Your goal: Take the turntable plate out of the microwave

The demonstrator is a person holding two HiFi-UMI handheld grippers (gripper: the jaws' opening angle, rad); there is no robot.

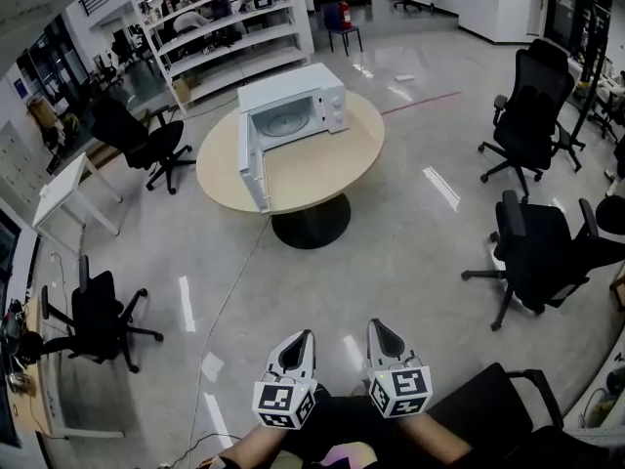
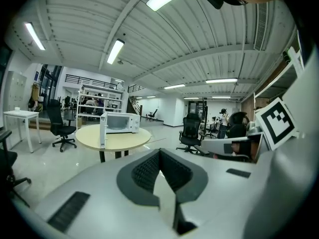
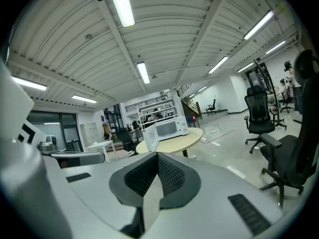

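With jaws closed on nothing, the left gripper and right gripper hang close to the person, well apart from the round table. On it, the microwave stands with its door open and the turntable plate inside. The approach is best made square to the cavity, parting the jaws before reaching the plate's rim.

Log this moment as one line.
stage: not started | microwave: on round table, door open | turntable plate: inside | left claw: shut, empty | right claw: shut, empty | both away from table
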